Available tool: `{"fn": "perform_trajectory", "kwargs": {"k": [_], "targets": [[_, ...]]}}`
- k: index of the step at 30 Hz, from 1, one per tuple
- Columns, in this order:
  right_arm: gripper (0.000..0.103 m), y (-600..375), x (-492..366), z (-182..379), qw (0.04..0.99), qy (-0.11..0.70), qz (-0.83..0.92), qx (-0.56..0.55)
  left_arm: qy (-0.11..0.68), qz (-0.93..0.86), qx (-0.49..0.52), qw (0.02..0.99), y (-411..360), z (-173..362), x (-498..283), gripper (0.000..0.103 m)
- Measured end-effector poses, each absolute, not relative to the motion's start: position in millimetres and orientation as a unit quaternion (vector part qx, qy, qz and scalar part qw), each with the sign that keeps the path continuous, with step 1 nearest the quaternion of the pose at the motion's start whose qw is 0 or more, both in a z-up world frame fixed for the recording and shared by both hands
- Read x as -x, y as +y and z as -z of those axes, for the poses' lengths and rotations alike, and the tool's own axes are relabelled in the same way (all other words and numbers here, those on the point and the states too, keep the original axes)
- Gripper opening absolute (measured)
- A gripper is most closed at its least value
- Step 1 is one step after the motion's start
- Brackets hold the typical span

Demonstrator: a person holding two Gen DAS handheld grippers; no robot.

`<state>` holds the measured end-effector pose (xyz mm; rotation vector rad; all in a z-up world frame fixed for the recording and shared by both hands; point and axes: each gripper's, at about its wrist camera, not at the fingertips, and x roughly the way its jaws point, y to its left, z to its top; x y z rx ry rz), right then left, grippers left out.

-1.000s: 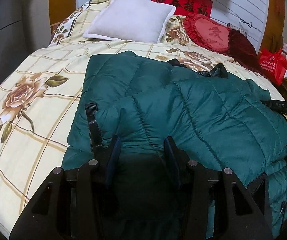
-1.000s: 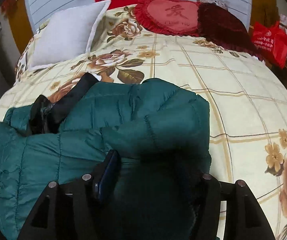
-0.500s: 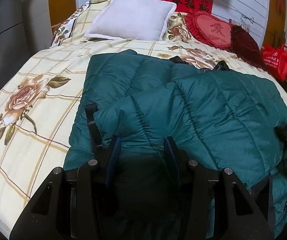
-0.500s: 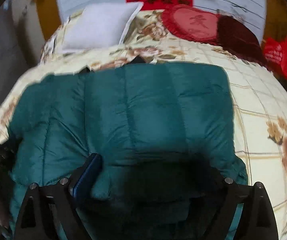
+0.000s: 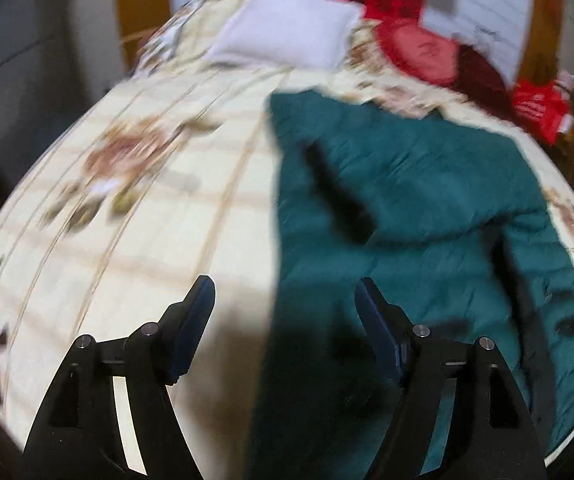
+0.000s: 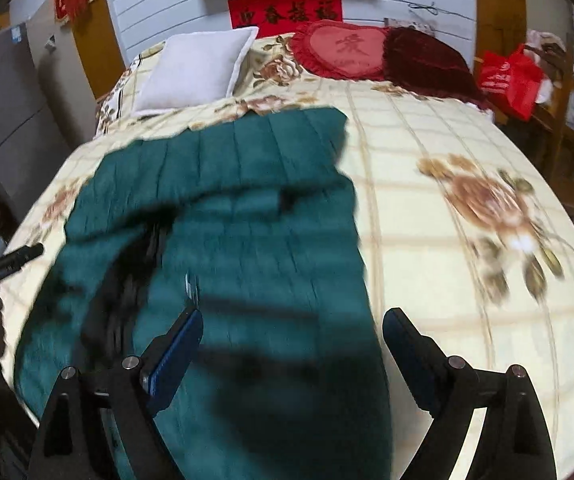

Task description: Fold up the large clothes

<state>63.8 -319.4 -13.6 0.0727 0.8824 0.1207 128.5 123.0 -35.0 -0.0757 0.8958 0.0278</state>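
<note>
While a floral bed (image 6: 467, 152) fills both views, a folded green padded coat (image 6: 247, 240) lies just beyond both sets of jaws. The left gripper (image 5: 283, 308) is opening, nothing between its jaws; the right gripper (image 6: 291, 340) stands released, grasping nothing.

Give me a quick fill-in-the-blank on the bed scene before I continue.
1. The folded jacket is dark ____.
2. The right claw stands ____, gripping nothing.
3. The heart-shaped cushion is ____.
4. The white pillow lies at the ____ of the bed.

Answers: green; open; red; head
</note>
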Motion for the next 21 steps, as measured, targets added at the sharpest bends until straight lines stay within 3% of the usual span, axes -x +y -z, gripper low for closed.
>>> {"fn": "perform_trajectory", "kwargs": {"k": [4,10,18,21], "targets": [[0.09,-317.8,-24.3,32.5,0.903,0.426,-0.063,-0.021,0.441,-0.01,0.099,0.892,142.2,43.7,-99.8,0.073],[0.09,-313.7,-2.8,85.0,0.896,0.44,-0.057,0.007,0.494,0.001,0.096,0.864,147.5,75.5,-73.4,0.073],[0.091,-360.8,38.6,51.9,0.945,0.32,-0.026,-0.055,0.45,0.042,0.134,0.882,163.1,82.4,-38.3,0.073],[0.092,-381.8,39.7,67.3,0.933,0.346,-0.027,-0.1,0.435,0.053,0.123,0.891,160.5,81.6,-30.5,0.073]]}}
